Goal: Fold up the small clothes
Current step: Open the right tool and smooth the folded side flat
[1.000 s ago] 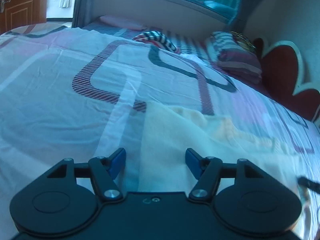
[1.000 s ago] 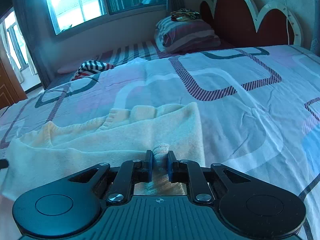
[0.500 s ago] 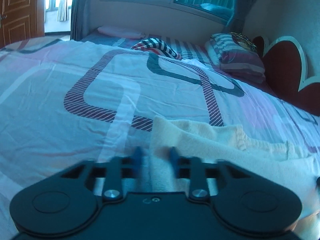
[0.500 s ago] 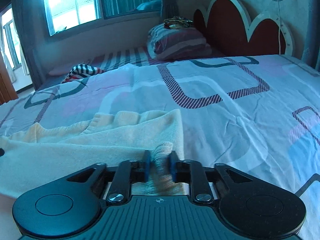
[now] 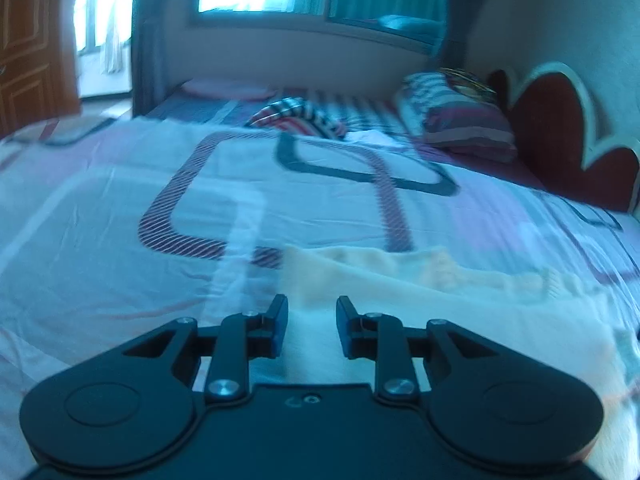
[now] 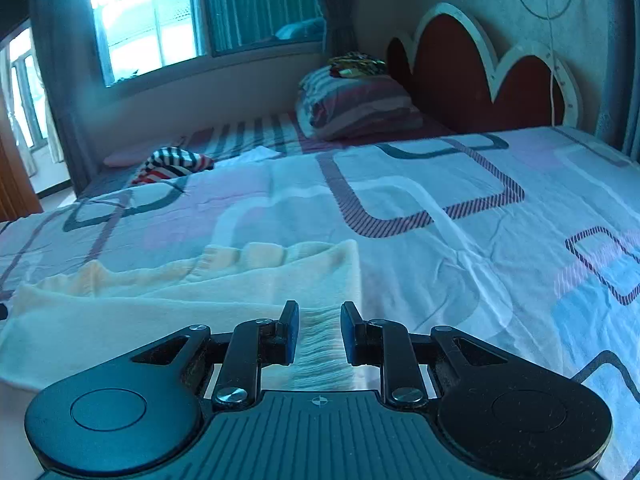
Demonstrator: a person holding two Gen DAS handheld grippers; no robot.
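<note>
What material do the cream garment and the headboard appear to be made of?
Garment: probably a soft knit or fleece with a matte, fuzzy look; the ribbed hem between the right gripper fingers points to knit. Headboard: dark red panels, perhaps padded leatherette or painted board, with a smooth pale scalloped trim; the pictures leave it open.

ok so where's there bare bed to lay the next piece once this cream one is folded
Bare bedspread lies right of the cream garment, up to the headboard. More lies left of it in the left wrist view, and beyond it toward the striped cloth. Crowded: the far corner with the folded bedding.
</note>
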